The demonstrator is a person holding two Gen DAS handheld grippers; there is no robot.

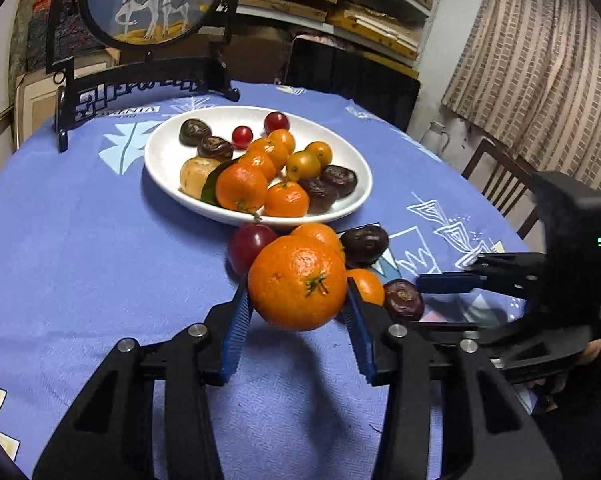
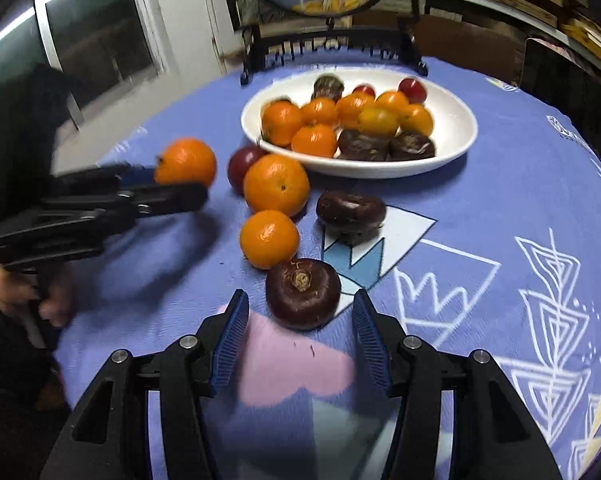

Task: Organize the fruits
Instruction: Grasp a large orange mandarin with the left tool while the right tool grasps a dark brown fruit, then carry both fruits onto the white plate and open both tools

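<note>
Gripping a tangerine, the left claw sits near of the plate; right claw spread, dark fruit just ahead.

Round table under a blue patterned tablecloth, with fruit, a bowl and a screen stand on it.

We see a white oval bowl of fruit toward the far side, and behind it the black carved stand of a round deer picture. On the cloth just before the bowl lie a red plum, a large mandarin, a smaller mandarin, and two dark water chestnuts, all close together.
</note>
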